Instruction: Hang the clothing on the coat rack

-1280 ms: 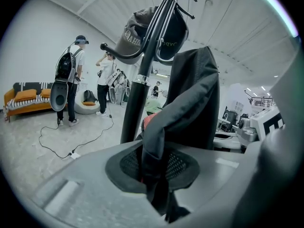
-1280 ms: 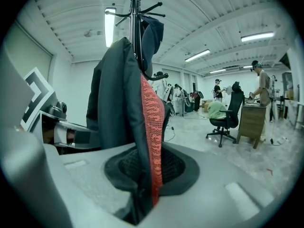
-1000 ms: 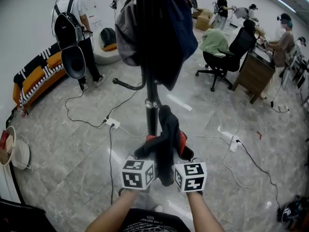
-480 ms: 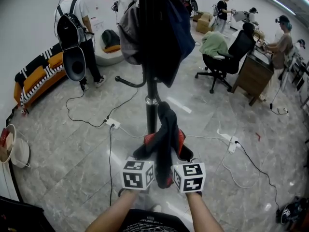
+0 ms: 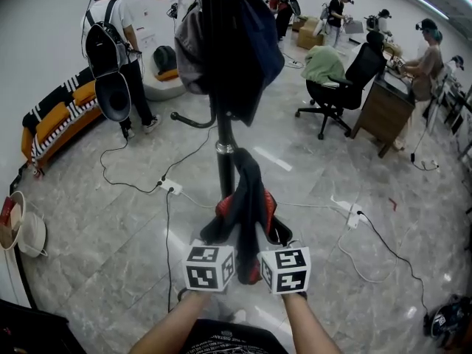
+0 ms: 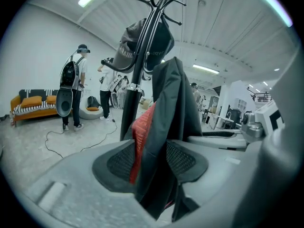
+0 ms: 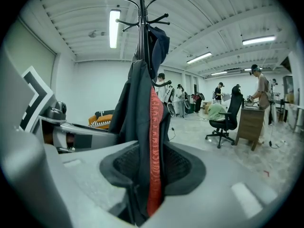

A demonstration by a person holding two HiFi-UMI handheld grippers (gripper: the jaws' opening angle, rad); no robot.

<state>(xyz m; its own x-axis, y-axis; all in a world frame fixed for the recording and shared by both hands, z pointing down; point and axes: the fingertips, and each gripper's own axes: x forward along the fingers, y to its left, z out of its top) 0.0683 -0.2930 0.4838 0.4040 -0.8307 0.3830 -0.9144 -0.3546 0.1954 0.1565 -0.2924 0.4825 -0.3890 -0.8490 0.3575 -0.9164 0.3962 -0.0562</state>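
Observation:
A black garment with red lining (image 5: pixel 247 198) hangs on the black coat rack (image 5: pixel 223 146), its top over a low hook beside the pole. Its lower part drops between both grippers. My left gripper (image 5: pixel 223 236) and right gripper (image 5: pixel 274 234) sit side by side at the garment's bottom. In the left gripper view the cloth (image 6: pixel 166 108) hangs down the gap between the spread pads of the left gripper (image 6: pixel 152 160). The right gripper (image 7: pixel 152 167) shows the same, with the red strip (image 7: pixel 153 141) in the gap. Both sets of jaws have just been opening. Other dark clothes (image 5: pixel 228 43) hang higher up.
Cables and power strips (image 5: pixel 171 187) lie on the marble floor round the rack's base. A person with a backpack (image 5: pixel 110 57) stands at the back left by an orange sofa (image 5: pixel 55 120). An office chair (image 5: pixel 335 87), a wooden desk (image 5: pixel 387 109) and more people are at the back right.
Both grippers' jaws have spread apart round the garment's lower part and drawn back slightly toward me. The garment now hangs by itself from the rack.

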